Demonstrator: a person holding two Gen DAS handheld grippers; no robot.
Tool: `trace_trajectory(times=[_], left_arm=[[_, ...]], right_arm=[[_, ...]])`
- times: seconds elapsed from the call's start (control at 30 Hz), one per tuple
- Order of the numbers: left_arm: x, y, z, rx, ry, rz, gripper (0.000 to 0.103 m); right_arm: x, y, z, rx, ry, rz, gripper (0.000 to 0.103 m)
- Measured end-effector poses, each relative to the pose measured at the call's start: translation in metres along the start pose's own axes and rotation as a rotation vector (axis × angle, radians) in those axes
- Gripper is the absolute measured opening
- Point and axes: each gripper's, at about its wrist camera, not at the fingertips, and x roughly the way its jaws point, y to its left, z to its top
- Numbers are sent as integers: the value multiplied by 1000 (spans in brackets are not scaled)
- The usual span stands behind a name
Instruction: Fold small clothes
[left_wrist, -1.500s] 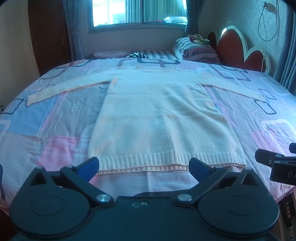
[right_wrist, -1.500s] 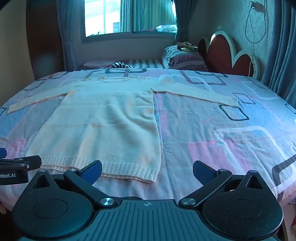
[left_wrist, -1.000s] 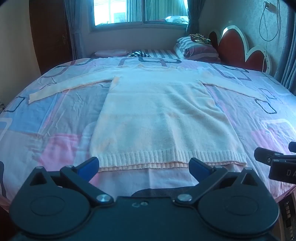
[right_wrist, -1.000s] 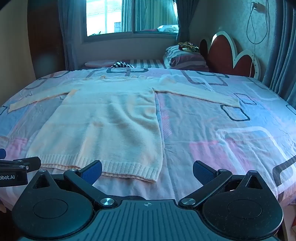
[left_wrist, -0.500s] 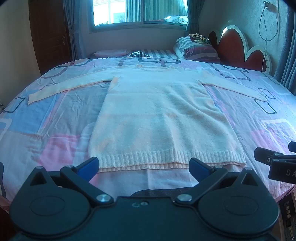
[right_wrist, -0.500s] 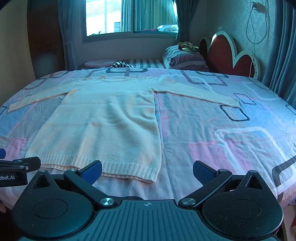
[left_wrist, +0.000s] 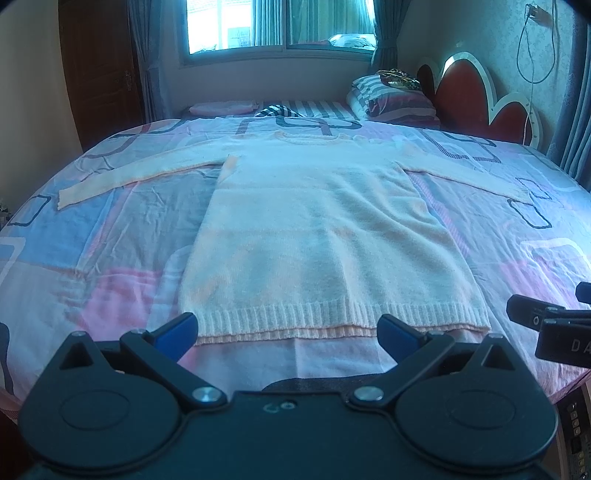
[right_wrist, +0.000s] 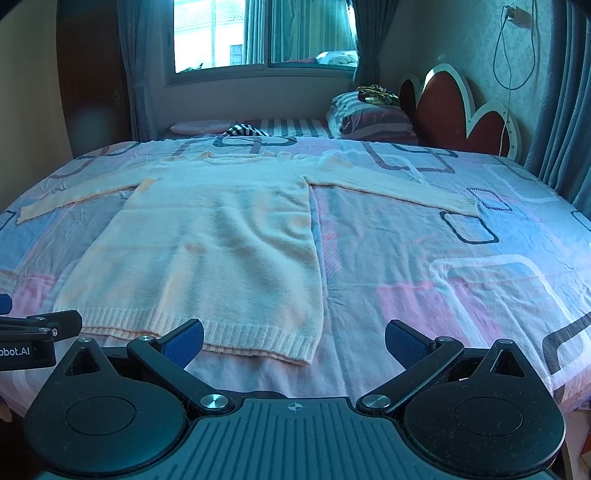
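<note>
A pale cream knitted sweater (left_wrist: 317, 236) lies flat on the bed, sleeves spread to both sides and ribbed hem nearest me. It also shows in the right wrist view (right_wrist: 214, 251), left of centre. My left gripper (left_wrist: 286, 330) is open and empty, just short of the hem. My right gripper (right_wrist: 293, 341) is open and empty, near the hem's right corner. The right gripper's tip shows at the right edge of the left wrist view (left_wrist: 546, 321); the left gripper's tip shows at the left edge of the right wrist view (right_wrist: 37, 328).
The bed has a pink and blue patterned sheet (right_wrist: 443, 266). Striped pillows (right_wrist: 369, 114) and a red scalloped headboard (right_wrist: 461, 118) are at the far right. A window (left_wrist: 277, 26) and curtains are behind. The bed's near edge is just below the grippers.
Both grippers have stayed open and almost still, with only slight camera sway. The sweater has not moved.
</note>
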Motion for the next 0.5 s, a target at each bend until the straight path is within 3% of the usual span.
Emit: trace_trajectory(times=[0.5], left_arm=[[-1,-2,1,5,-3,3,103]], right_arm=[[-4,-1,1,3,-5,-1,103]])
